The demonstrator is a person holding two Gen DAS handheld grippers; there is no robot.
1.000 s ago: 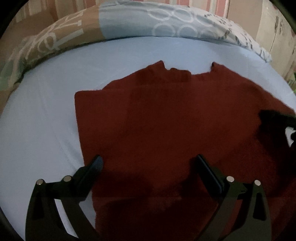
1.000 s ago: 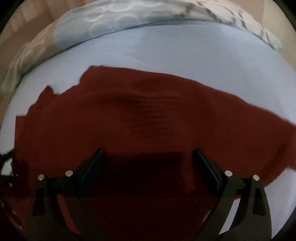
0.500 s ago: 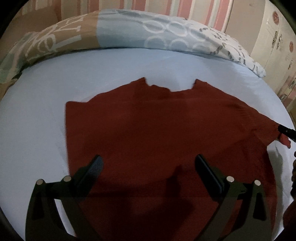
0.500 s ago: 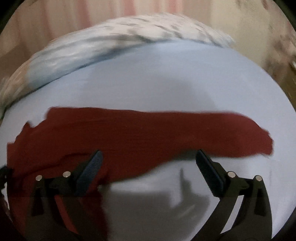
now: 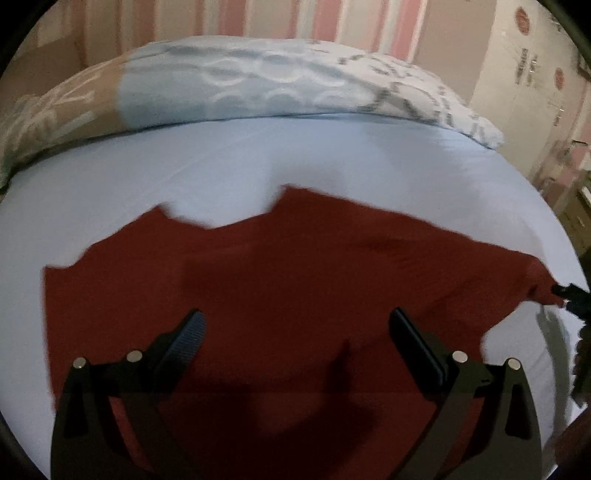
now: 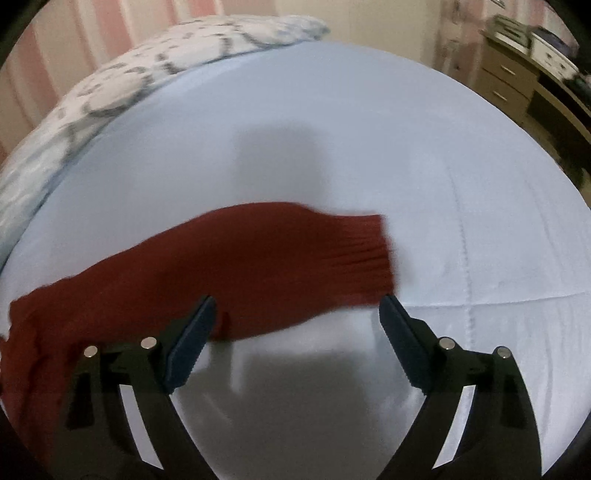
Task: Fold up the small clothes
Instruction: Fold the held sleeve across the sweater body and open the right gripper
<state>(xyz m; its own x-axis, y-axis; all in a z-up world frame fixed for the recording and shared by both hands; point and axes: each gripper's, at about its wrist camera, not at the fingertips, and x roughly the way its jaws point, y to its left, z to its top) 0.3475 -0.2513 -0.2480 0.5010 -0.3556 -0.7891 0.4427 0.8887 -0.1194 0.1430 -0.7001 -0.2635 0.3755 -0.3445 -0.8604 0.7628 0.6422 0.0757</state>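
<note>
A dark red knit sweater lies flat on the light blue bed sheet, neckline toward the pillows. My left gripper hovers open over the sweater's body with nothing between its fingers. In the right wrist view one sleeve stretches out to the right and ends in a ribbed cuff. My right gripper is over the sleeve's near edge by the cuff. Its jaws are wide and closing; the sleeve lies under the gap, and the pads do not press on it.
Patterned pillows line the far side of the bed below a striped wall. A wooden drawer unit stands past the bed's right side. Bare sheet stretches beyond the cuff.
The left gripper has pulled back, so the sweater sits lower and more wall shows. The right gripper has travelled right along the sleeve to the cuff and has rolled.
</note>
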